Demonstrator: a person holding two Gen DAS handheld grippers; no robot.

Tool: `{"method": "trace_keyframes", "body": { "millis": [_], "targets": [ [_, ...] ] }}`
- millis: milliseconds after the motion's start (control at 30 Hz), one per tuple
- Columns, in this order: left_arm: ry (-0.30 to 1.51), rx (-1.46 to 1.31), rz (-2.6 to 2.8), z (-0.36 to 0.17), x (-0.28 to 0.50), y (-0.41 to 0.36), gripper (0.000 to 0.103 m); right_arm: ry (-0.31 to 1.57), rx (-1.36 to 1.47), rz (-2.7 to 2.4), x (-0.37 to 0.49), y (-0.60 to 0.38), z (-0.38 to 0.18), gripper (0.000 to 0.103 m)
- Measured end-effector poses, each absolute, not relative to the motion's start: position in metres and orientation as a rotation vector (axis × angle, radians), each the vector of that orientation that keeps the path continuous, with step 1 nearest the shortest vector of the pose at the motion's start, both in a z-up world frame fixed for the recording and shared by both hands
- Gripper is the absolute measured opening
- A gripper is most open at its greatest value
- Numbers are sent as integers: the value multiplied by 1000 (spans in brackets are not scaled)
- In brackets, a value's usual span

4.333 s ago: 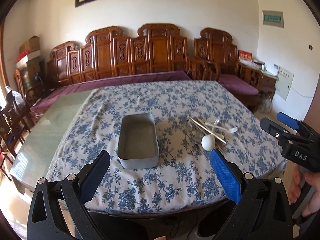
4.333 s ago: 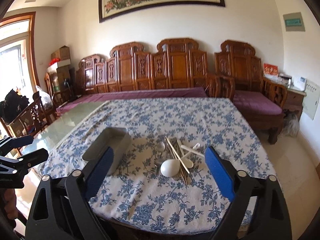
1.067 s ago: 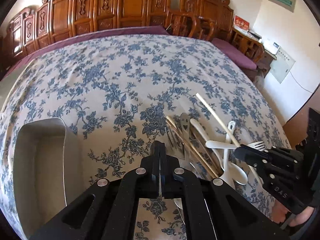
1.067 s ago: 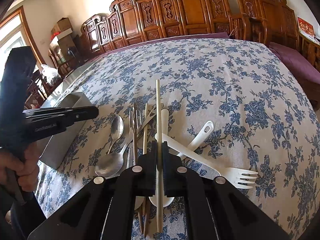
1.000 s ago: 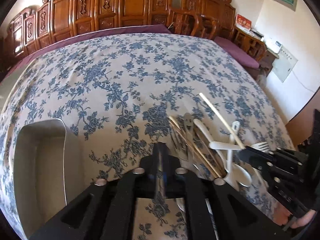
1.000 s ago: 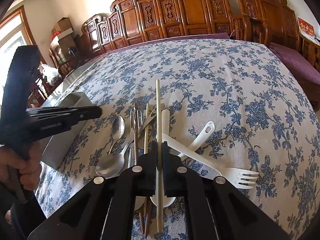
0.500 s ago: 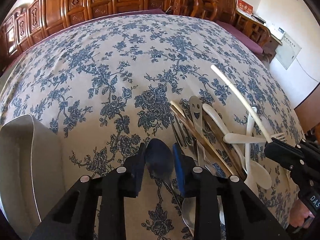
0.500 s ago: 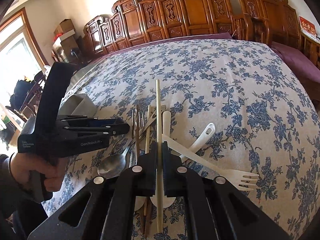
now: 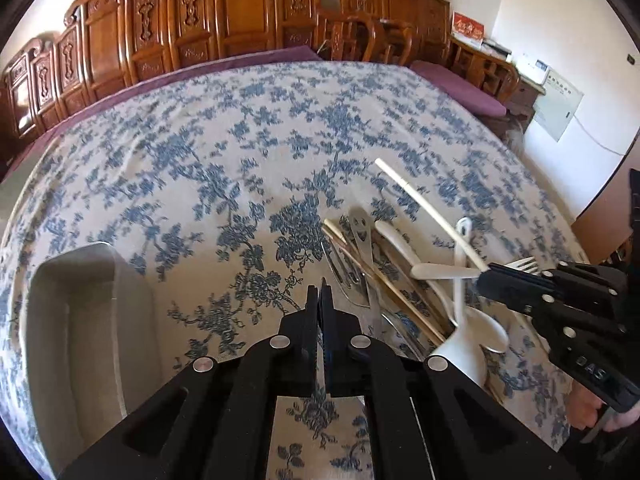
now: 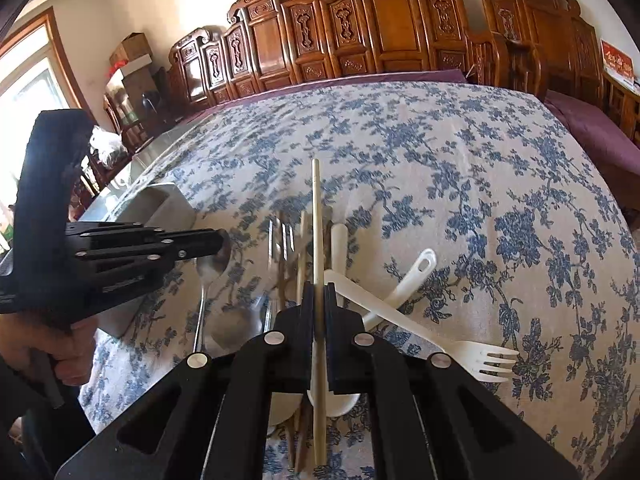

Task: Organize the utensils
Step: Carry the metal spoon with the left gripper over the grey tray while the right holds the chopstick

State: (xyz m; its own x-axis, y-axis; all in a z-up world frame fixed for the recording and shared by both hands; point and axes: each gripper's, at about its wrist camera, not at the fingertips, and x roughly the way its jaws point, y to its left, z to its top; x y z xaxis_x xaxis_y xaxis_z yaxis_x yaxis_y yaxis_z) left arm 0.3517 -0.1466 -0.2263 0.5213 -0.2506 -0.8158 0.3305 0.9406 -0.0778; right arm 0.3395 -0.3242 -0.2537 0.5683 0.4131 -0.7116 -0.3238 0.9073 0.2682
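A pile of utensils [image 9: 384,264] lies on the floral tablecloth: metal forks, a white plastic fork [image 10: 472,354], white spoons, wooden chopsticks. My right gripper [image 10: 319,292] is shut on a cream chopstick [image 10: 316,216] and holds it above the pile; it also shows in the left wrist view [image 9: 486,276]. My left gripper [image 9: 319,290] has its jaws together; in the right wrist view its tip [image 10: 218,242] pinches the bowl of a metal spoon [image 10: 208,270]. A grey metal tray [image 9: 80,320] stands to the left.
The table's right edge [image 9: 560,216] drops off near the pile. Carved wooden benches [image 10: 360,32] with purple cushions line the far side. Bare glass tabletop [image 10: 132,176] shows at the left beyond the cloth.
Half a second ago my left jaws stood slightly apart around the spoon bowl; now they are closed on it. The right gripper keeps the chopstick and has lifted slightly.
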Motion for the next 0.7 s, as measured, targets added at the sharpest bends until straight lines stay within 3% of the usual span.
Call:
{"method": "trace_keyframes", "body": {
  "millis": [333, 700],
  "targets": [
    [845, 94, -326, -165, 328, -116, 1, 834, 74, 454, 328, -299, -235, 6],
    [799, 140, -208, -140, 327, -50, 1, 804, 44, 527, 319, -247, -223, 6]
  ]
}}
